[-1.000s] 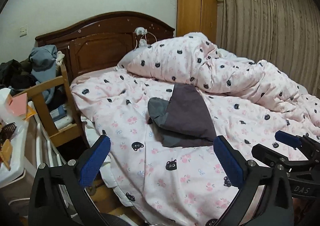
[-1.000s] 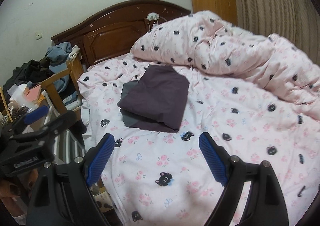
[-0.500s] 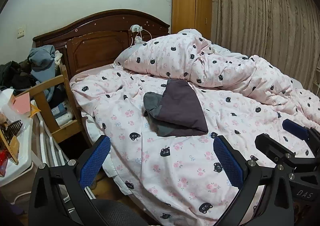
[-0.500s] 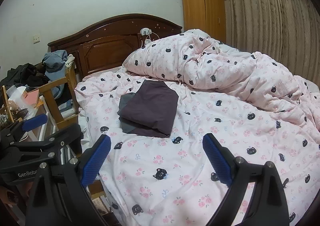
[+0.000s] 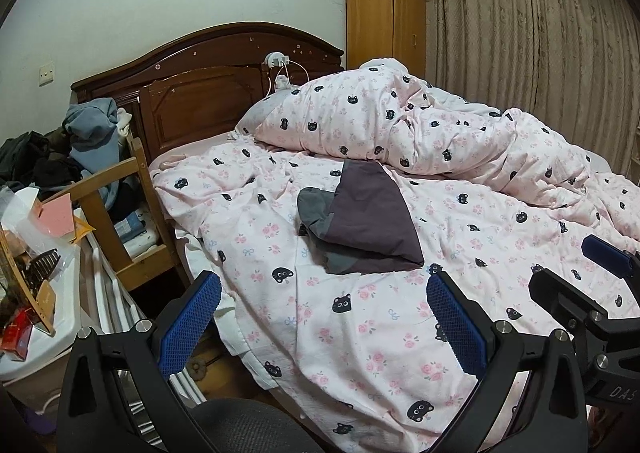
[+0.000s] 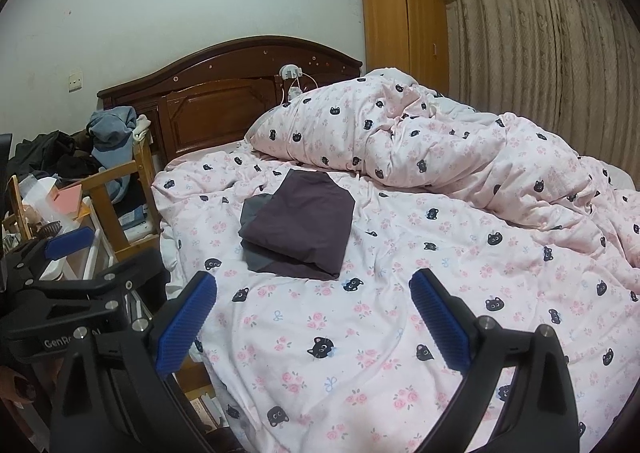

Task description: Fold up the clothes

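Moved: both claws have drawn back from the garment; it sits farther off and smaller in both views than a second ago, and more bed edge shows beneath the fingers.
Right claw (image 6: 312, 317): jaws opening, nearly at full spread, nothing between the blue ribbed pads.
Left claw (image 5: 320, 317): jaws wide apart, empty.
Garment (image 6: 298, 227): folded, lying flat on the bed (image 6: 360, 353), ahead of both claws and apart from them, between them and the bunched duvet (image 6: 420, 141).
Bearing: from the right claw the garment is ahead and slightly left; from the left claw, ahead and slightly right. Neither claw looks clearly nearer.
Long axis: runs away from the claws toward the duvet, angled a little.
Material: soft matte cloth, dark purple-grey over a grey layer peeking out on the headboard (image 6: 224, 93) side; rough rectangle with rounded folded edges.
Judgement: this piece looks finished.
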